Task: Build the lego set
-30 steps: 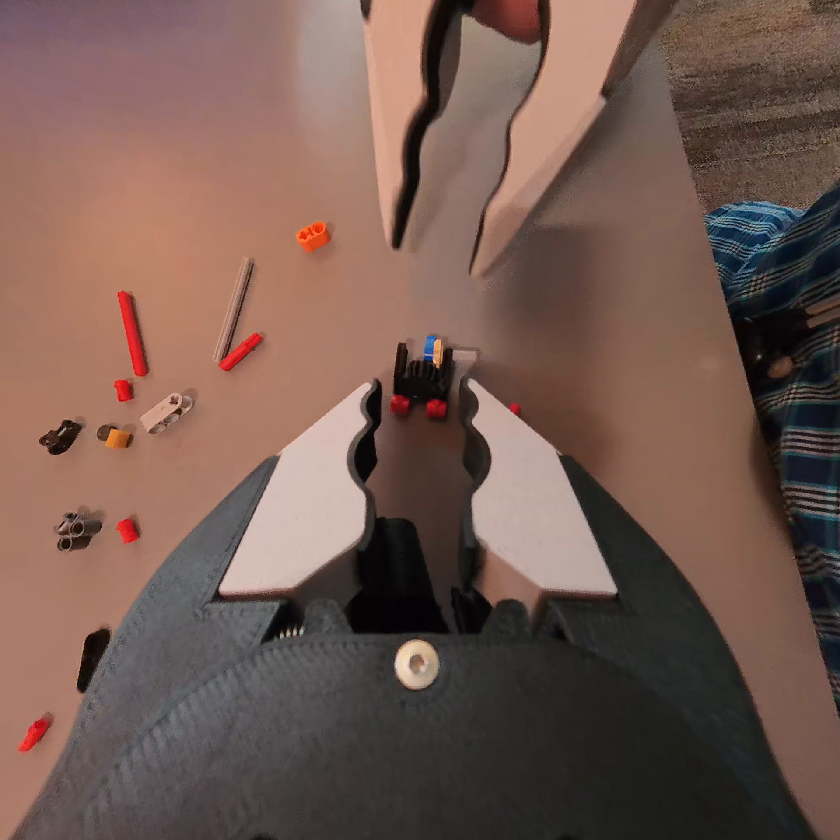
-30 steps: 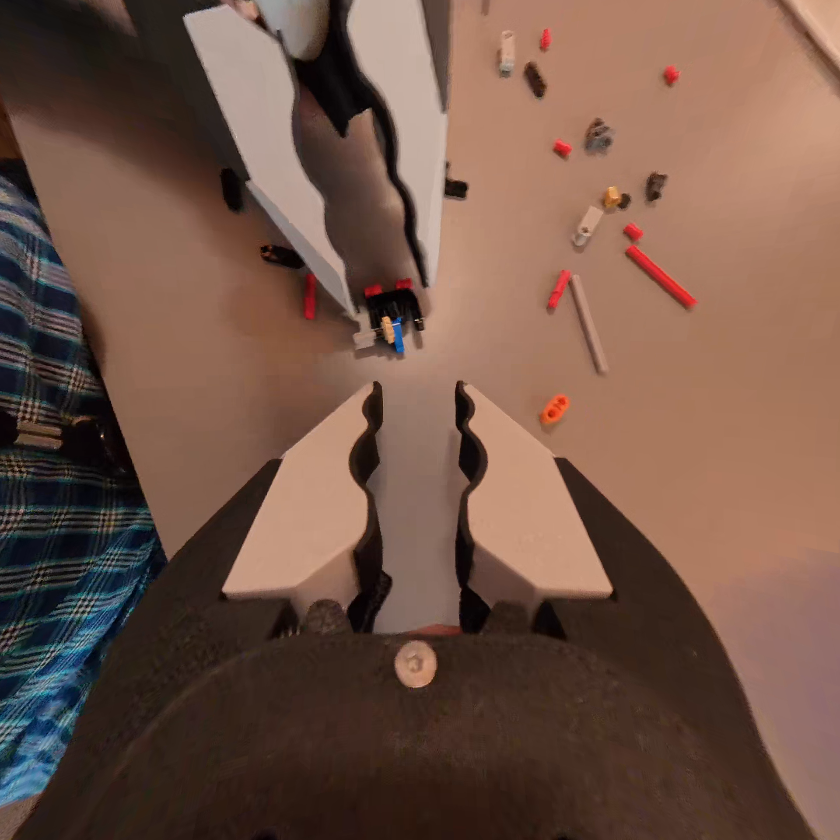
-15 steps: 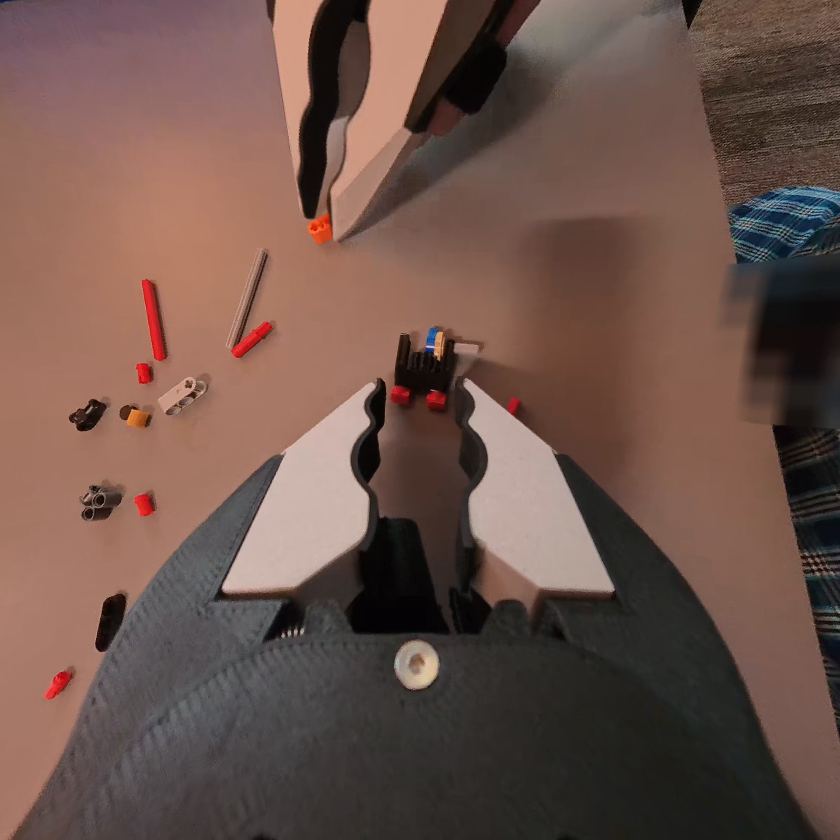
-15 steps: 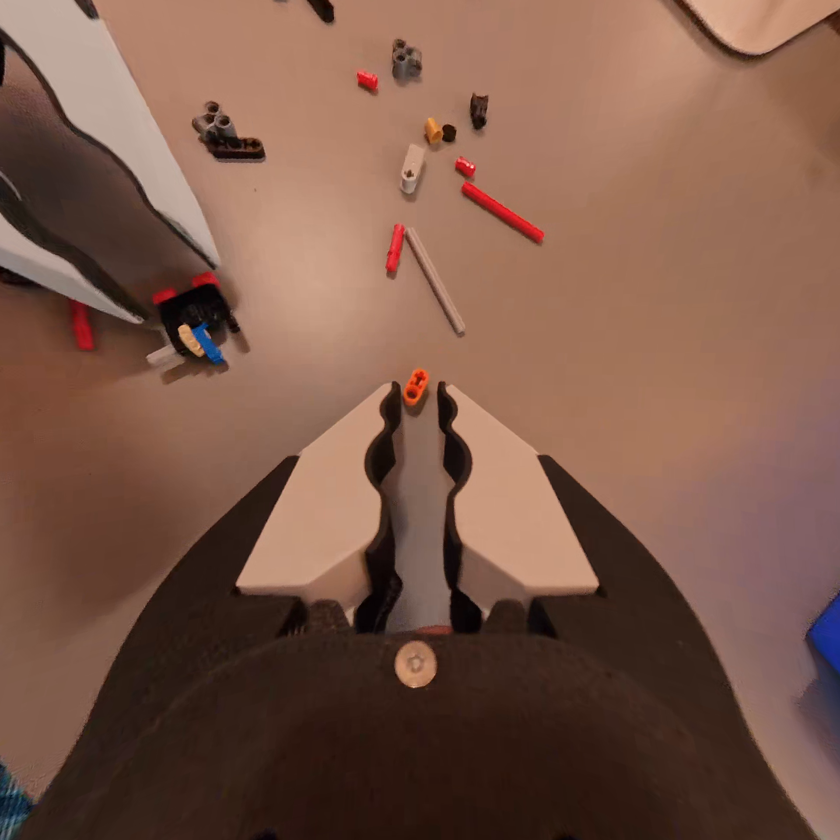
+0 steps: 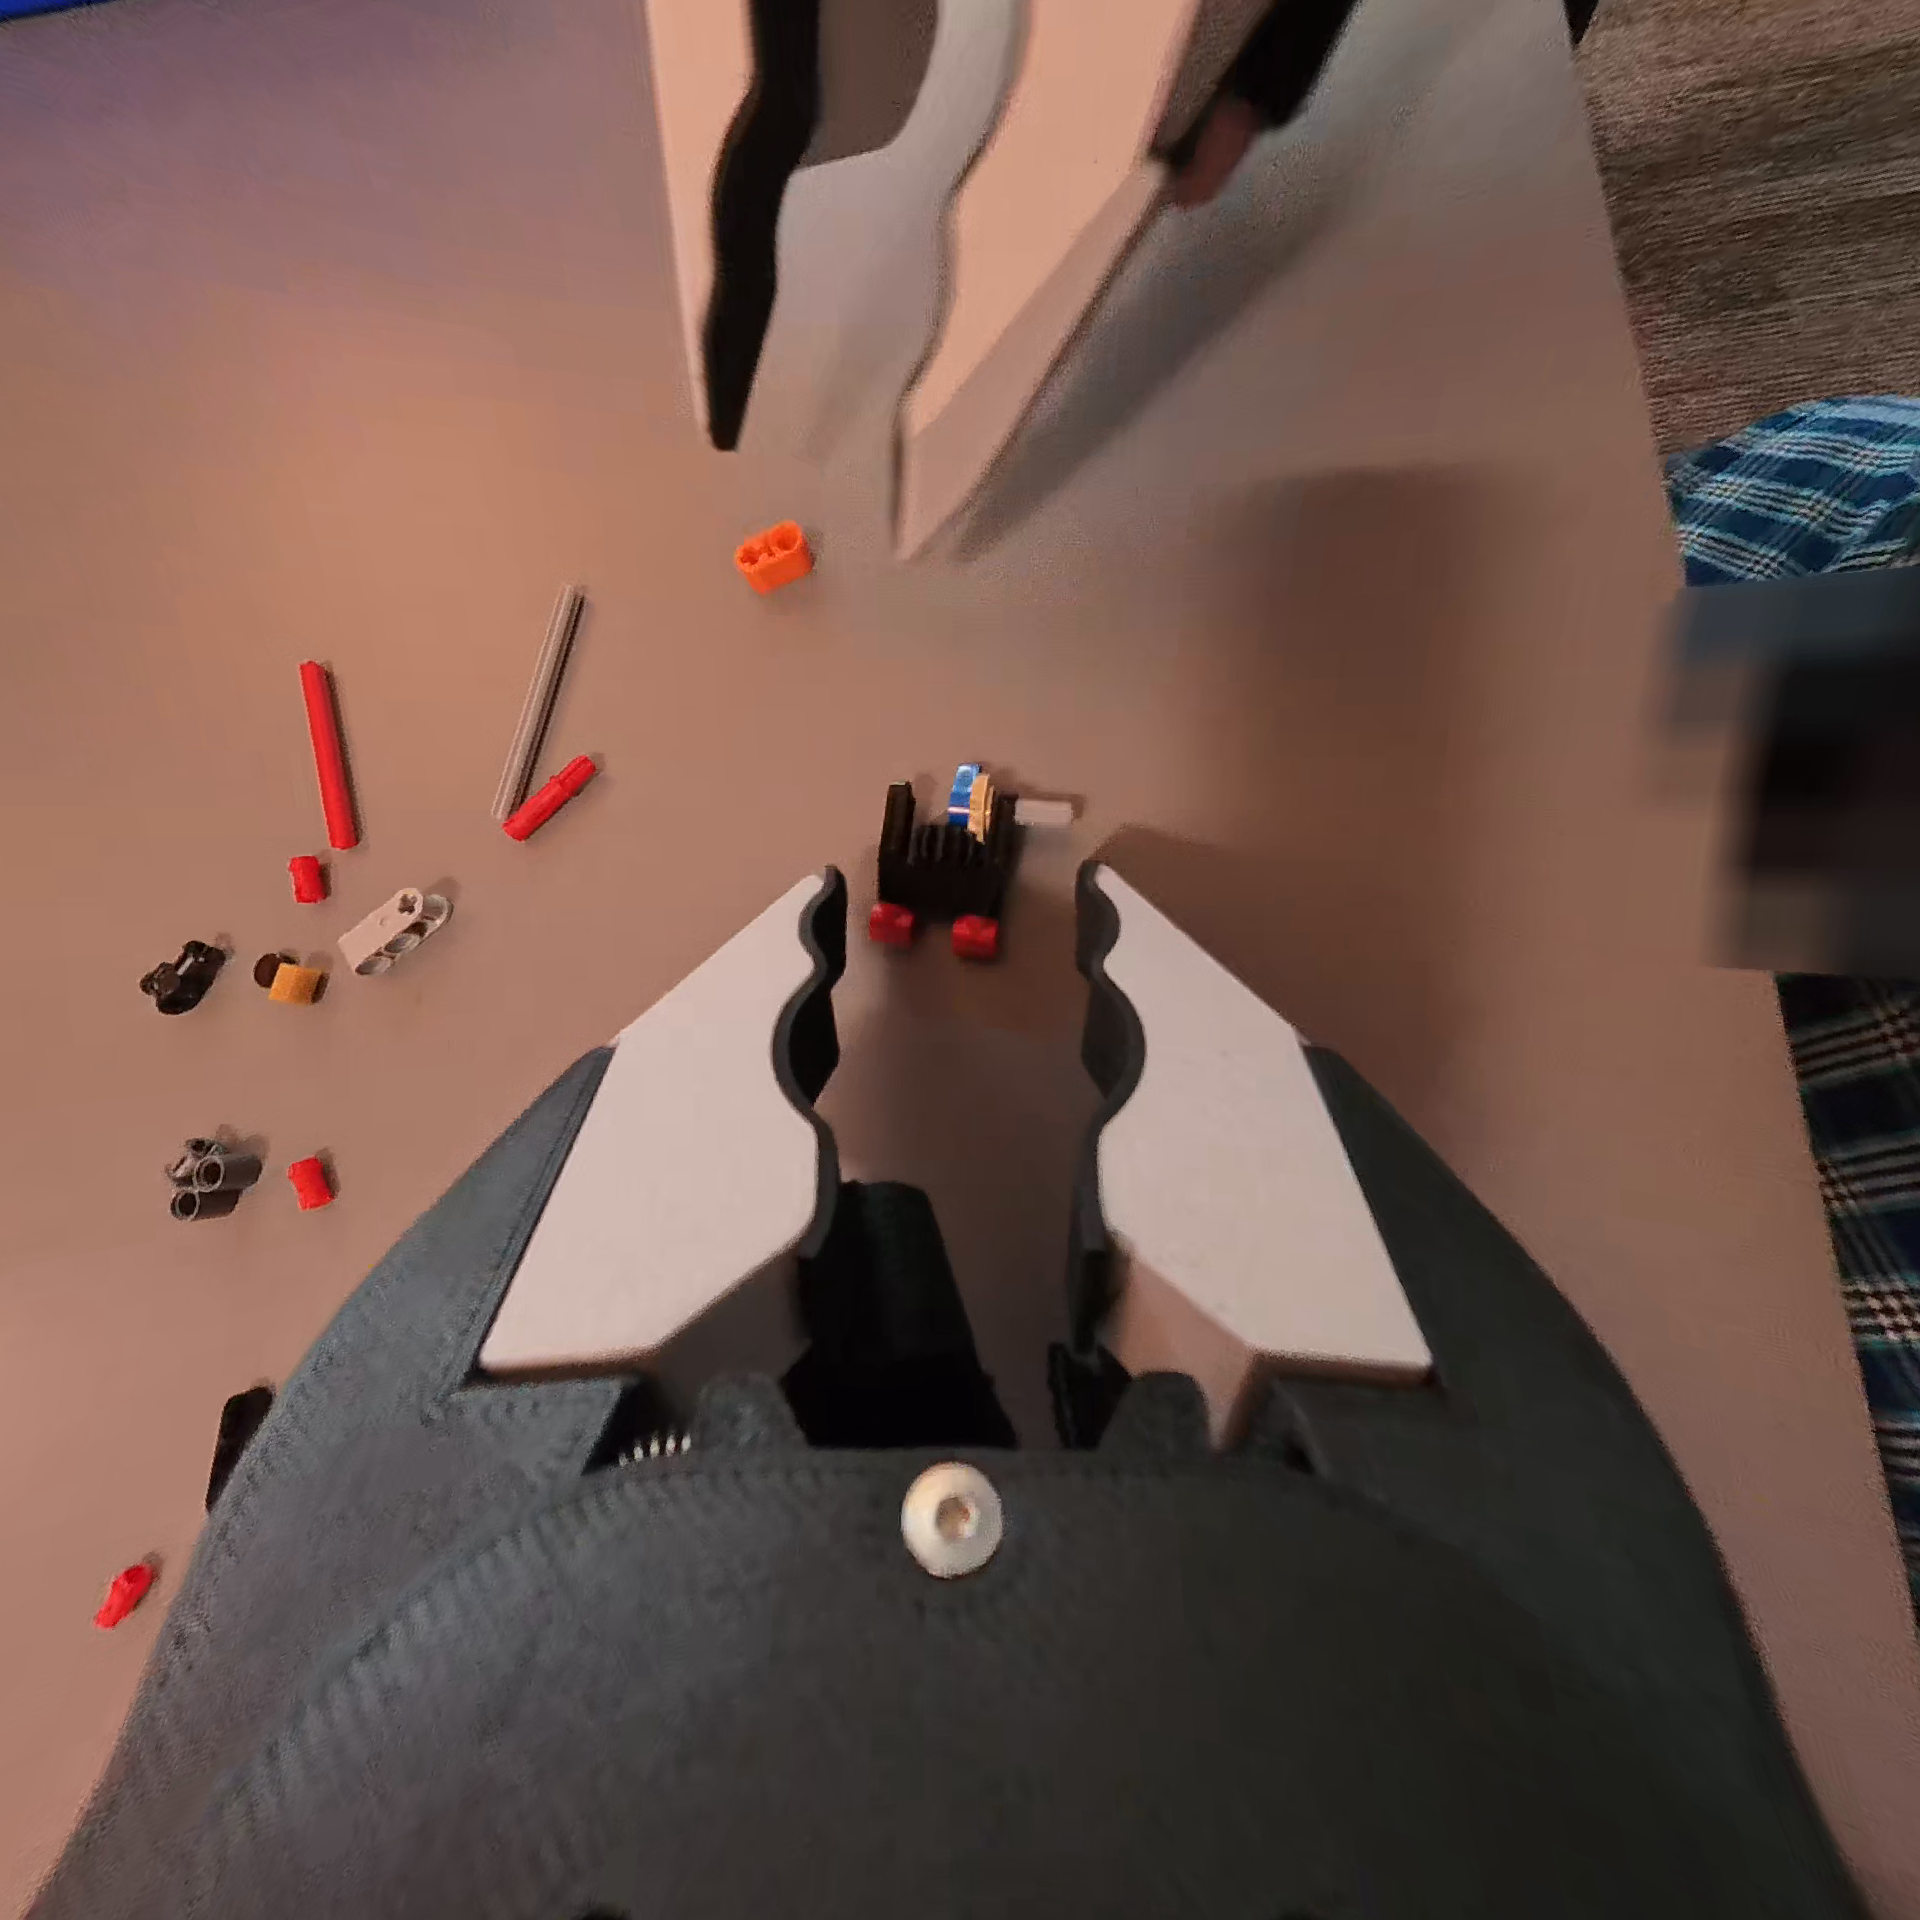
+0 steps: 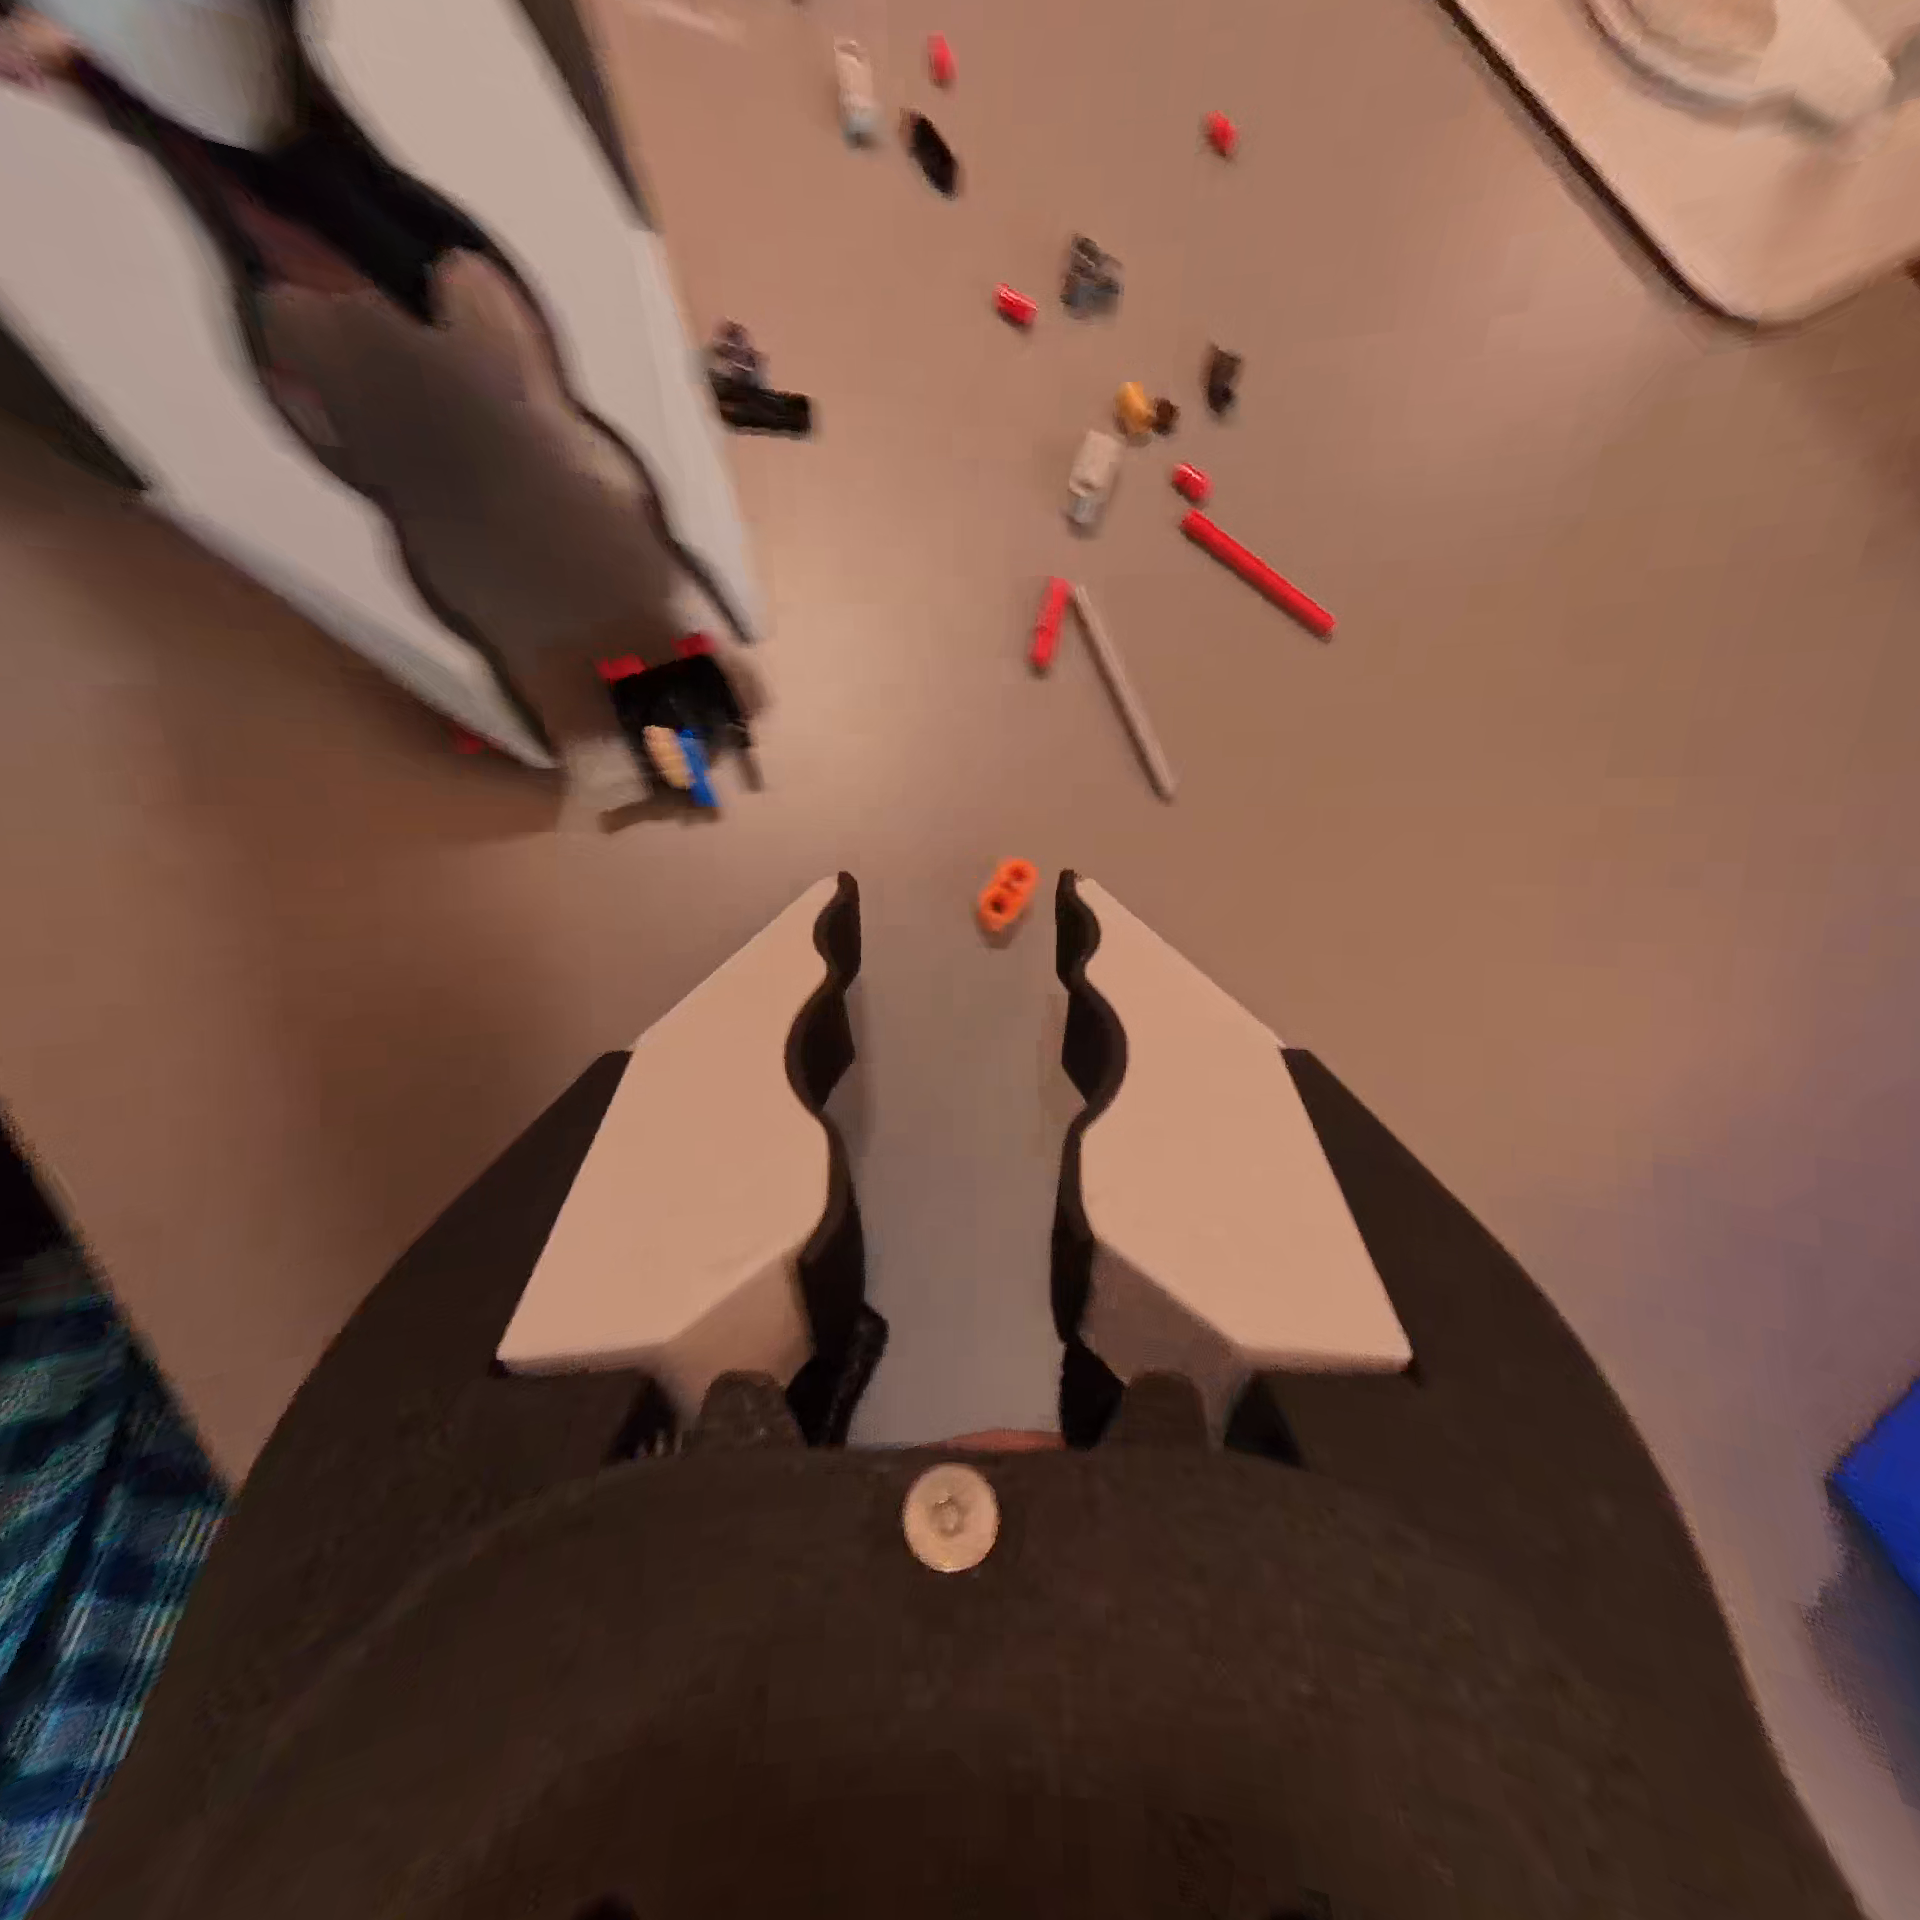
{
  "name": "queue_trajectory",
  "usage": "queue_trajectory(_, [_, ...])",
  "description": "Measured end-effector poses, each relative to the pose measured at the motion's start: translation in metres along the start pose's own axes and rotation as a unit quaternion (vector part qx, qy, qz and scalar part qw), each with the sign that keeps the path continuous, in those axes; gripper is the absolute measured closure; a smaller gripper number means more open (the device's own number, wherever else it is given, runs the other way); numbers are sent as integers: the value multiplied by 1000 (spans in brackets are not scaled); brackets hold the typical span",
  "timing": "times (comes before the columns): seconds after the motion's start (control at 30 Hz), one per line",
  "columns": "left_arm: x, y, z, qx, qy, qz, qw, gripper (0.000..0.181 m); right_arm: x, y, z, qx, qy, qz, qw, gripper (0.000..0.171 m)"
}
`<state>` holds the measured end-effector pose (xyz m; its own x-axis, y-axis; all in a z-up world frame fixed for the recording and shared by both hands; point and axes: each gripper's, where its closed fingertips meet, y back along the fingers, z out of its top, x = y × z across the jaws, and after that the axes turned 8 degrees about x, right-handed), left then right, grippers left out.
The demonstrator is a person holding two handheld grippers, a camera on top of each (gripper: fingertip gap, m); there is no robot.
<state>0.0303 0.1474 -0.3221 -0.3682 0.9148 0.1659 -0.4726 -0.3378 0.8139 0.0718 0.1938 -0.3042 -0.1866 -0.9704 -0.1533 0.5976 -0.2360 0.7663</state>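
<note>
A small black lego assembly (image 5: 943, 860) with two red pins, a blue and a tan piece sits on the tan table just ahead of my left gripper (image 5: 956, 888), which is open and empty. It also shows in the right wrist view (image 6: 677, 717). A small orange connector (image 6: 1007, 891) lies on the table between the tips of my right gripper (image 6: 956, 891), nearer the right finger; the gripper is open and not holding it. In the left wrist view the orange connector (image 5: 773, 555) lies just left of and below the right gripper (image 5: 821, 447).
Loose parts lie left of the left gripper: a long red axle (image 5: 328, 752), a grey axle (image 5: 538, 700), a short red axle (image 5: 549, 796), a light grey connector (image 5: 395, 916), black and red pins. A blue object (image 6: 1886, 1475) lies at right. A plaid sleeve (image 5: 1849, 499) is beyond the table edge. The grippers' ends are close to 7 cm from one another.
My right gripper opened wider around the orange connector, which stays on the table, and swung back toward the assembly. The left gripper opened a little and barely moved.
</note>
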Motion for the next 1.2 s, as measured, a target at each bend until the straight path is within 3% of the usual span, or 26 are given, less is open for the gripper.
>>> queue_trajectory(0.2, [1,-2,-2,-1,0,1,1000,147,50,-13,13,1,74,72,995,139])
queue_trajectory(0.5, [5,-3,-2,-2,-11,4,1000,158,52,-29,18,-11,74,97,993,125])
queue_trajectory(0.7, [5,-3,-4,1,-25,-6,1000,157,55,-32,19,-17,84,111,990,138])
queue_trajectory(1.2, [4,-5,0,-15,-43,-16,999,157,56,-34,20,-19,85,127,988,139])
